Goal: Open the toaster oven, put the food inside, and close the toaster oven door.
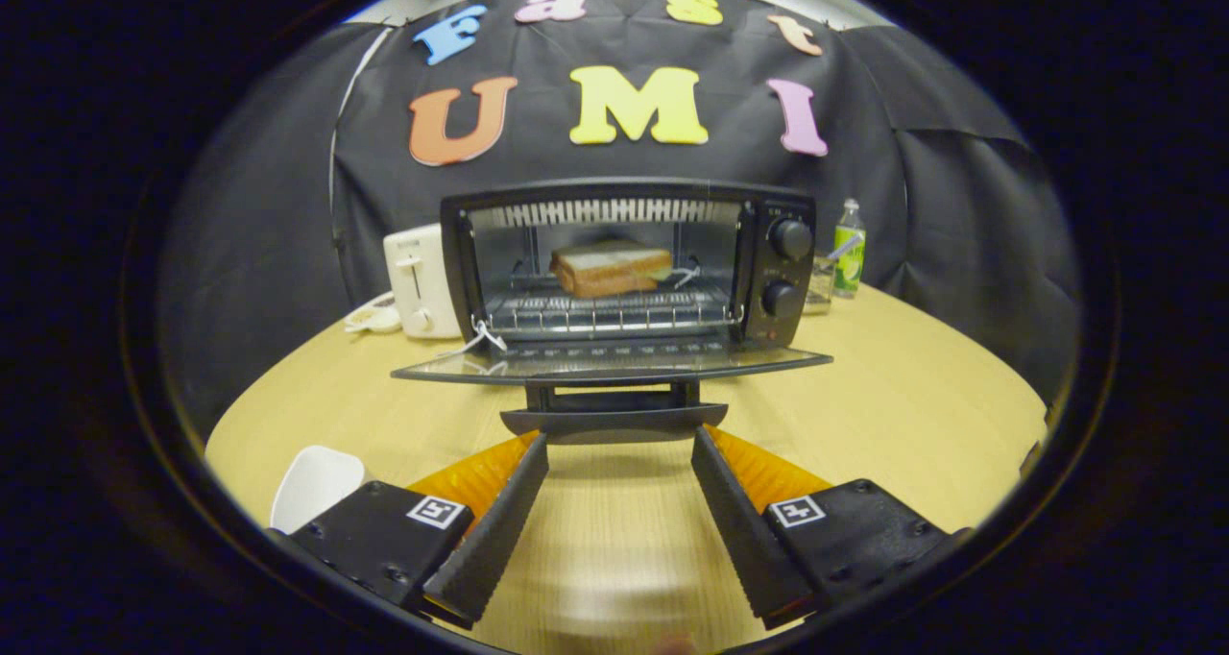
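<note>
A black toaster oven (629, 266) stands on the wooden table (893, 415) with its glass door (614, 365) folded down flat. Inside, a sandwich of toast slices (610, 268) rests on the wire rack (605, 311). The door's dark handle (614, 420) hangs at the door's front edge, just ahead of my fingertips. My gripper (619, 442) is open, its fingers (499, 521) spread about as wide as the handle, one tip near each end, with nothing between them but bare table.
A white pop-up toaster (420, 280) stands left of the oven, with a small white dish (373, 317) in front of it. A green bottle (849, 249) and a glass (819, 285) stand to the oven's right. A white bowl (315, 487) lies by my left finger.
</note>
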### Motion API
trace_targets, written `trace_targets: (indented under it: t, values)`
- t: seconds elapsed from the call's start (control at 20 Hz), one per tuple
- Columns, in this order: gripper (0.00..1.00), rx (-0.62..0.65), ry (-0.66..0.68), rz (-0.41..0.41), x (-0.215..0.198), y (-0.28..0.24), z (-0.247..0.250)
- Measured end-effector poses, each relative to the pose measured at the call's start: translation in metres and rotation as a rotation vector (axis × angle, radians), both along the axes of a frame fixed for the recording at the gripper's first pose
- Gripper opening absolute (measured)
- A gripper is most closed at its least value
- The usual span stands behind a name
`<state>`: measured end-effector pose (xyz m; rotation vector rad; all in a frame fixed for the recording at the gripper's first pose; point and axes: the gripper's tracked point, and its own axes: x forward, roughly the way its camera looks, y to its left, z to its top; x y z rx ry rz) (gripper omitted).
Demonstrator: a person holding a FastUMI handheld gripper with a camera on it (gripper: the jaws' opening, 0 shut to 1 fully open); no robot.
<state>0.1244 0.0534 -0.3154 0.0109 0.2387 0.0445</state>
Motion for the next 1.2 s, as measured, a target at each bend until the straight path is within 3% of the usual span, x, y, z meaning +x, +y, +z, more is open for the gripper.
trace_targets:
  t: [0.15, 0.65, 0.95, 1.2]
  values:
    - [1.0, 0.0, -0.112, 0.015, 0.013, -0.001, 0.011]
    - [1.0, -0.015, -0.181, 0.018, 0.026, -0.001, 0.038]
    - [1.0, 0.023, -0.164, 0.067, 0.058, 0.013, 0.071]
    - [1.0, 0.004, -0.222, 0.058, 0.042, 0.006, 0.119]
